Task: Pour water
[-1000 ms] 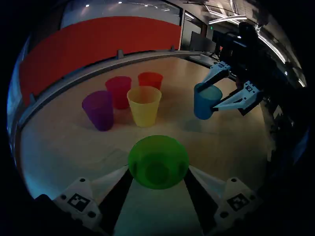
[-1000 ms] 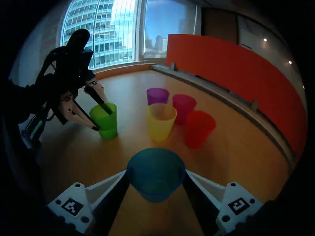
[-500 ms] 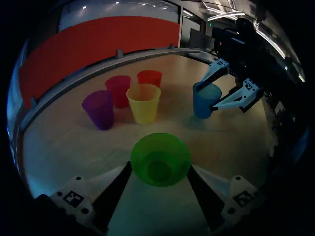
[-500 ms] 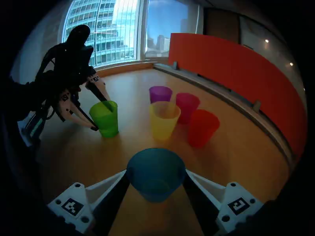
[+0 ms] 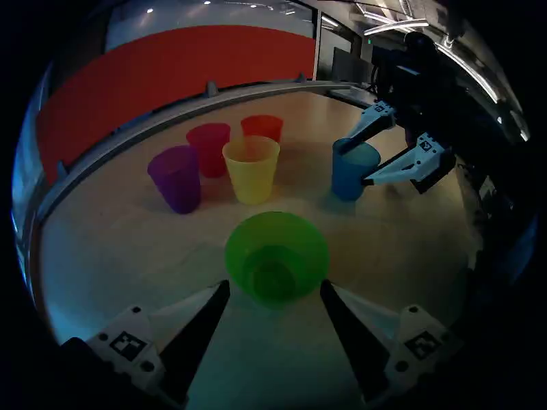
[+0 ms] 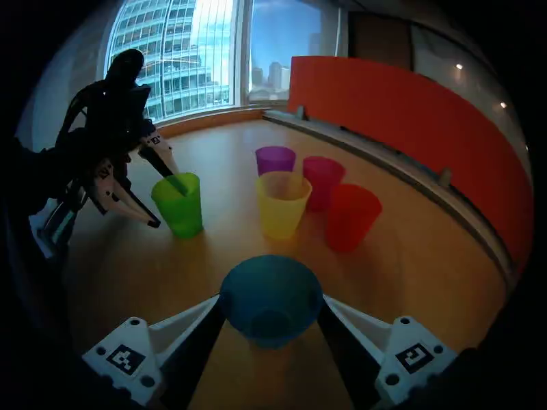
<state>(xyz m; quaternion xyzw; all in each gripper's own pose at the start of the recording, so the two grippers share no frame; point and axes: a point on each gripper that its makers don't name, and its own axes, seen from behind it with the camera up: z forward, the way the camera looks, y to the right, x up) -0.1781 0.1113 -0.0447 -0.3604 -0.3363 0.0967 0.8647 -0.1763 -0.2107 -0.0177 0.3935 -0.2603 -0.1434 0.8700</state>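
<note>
Your green cup [image 5: 277,256]: translucent, upright, close in front. Your blue cup [image 5: 352,169]: translucent, upright, farther right, well apart from green.

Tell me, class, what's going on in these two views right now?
A person works two grippers over a wooden table. The right gripper clamps a blue cup between its fingers. The left gripper straddles a green cup, fingers spread, apparently not pressing it. Both cups stand upright; nothing pours yet. A purple cup, pink cup, yellow cup and red cup stand clustered beyond.
</note>
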